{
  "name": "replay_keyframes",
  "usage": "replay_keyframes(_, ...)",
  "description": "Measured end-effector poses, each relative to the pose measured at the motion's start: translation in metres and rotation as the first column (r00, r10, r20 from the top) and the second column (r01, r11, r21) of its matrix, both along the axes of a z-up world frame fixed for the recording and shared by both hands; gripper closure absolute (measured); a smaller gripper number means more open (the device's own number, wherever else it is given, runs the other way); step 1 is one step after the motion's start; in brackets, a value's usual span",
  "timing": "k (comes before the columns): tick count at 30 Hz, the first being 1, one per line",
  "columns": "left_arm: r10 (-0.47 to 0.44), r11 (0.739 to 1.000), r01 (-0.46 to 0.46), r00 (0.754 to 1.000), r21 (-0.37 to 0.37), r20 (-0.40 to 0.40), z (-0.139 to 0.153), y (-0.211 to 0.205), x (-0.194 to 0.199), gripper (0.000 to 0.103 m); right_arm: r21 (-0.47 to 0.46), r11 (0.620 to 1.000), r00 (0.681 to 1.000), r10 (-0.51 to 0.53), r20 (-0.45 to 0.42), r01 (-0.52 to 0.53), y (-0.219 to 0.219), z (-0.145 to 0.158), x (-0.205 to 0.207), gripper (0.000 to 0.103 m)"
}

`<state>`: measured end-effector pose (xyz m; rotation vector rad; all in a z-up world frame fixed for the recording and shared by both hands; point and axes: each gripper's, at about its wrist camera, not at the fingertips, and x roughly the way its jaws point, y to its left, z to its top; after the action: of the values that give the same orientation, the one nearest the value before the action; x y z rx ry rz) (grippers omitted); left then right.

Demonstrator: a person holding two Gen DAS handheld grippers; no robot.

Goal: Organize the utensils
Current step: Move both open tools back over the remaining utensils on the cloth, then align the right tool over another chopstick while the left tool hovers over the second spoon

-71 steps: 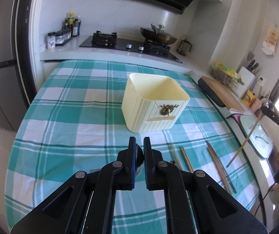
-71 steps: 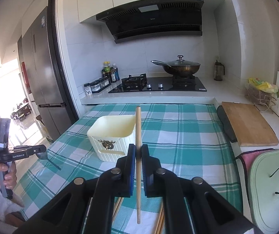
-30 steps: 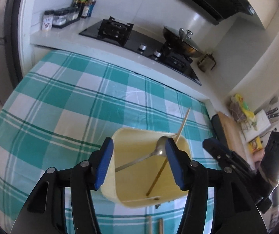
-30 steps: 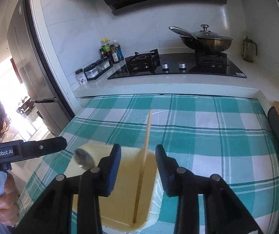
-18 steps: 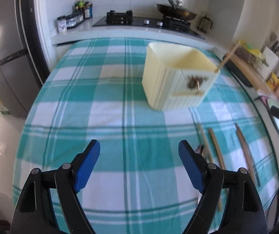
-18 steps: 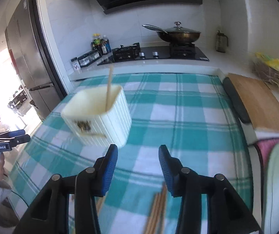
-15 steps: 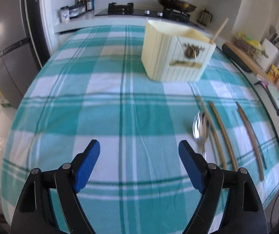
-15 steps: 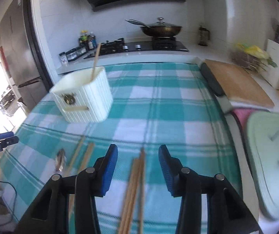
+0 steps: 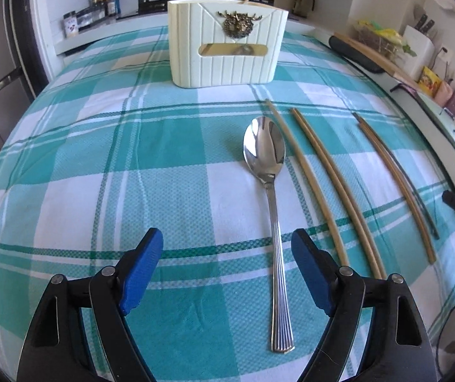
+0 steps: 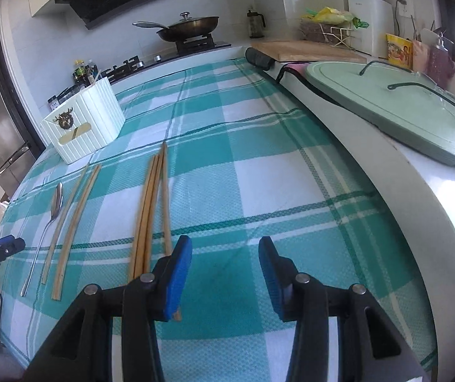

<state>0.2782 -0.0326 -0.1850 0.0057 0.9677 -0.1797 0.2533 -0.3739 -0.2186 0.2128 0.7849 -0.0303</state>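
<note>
**Both jaws empty above the remaining utensils**

Left gripper (image 9: 227, 248) spread wide, nothing held; ribbed handle of the long silver metal spoon (image 9: 270, 191) between the blue pads, long axis running straight ahead. Right gripper (image 10: 225, 259) part open, also empty; bundle of brown wooden chopsticks (image 10: 151, 210) just left of its gap, possibly under the left pad. Beyond, on the teal-checked tabletop (image 9: 100, 165), the cream ribbed holder (image 9: 227, 41).
</note>
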Motion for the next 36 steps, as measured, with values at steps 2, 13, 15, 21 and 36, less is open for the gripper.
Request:
replay_keyframes(2,0.0,1.0,0.0,1.0,0.027,0.003,-0.004,-0.005,0.001,0.019,-0.007,1.0,1.0,0.021,0.0,-0.021,0.006,-0.001,0.004,0.059)
replay_keyframes(13,0.022,0.994,-0.022,1.0,0.103,0.001,-0.016,-0.015,0.009,0.019,-0.004,0.995,0.994,0.1,-0.045,-0.101,0.015,-0.002,0.022,0.059)
replay_keyframes(15,0.03,0.994,-0.031,1.0,0.107,0.007,-0.016,-0.016,0.011,0.019,-0.005,0.99,0.988,0.141,-0.059,-0.141,0.021,-0.003,0.027,0.065)
replay_keyframes(21,0.038,0.994,-0.039,0.999,0.104,0.015,-0.016,-0.016,0.016,0.021,-0.044,0.968,0.963,0.241,-0.121,-0.248,0.044,-0.015,0.045,0.079)
replay_keyframes(36,0.191,0.978,-0.194,0.981,0.079,0.046,-0.012,0.022,0.019,0.097,-0.133,0.988,0.994,0.07,-0.084,-0.081,0.032,-0.017,0.04,0.098)
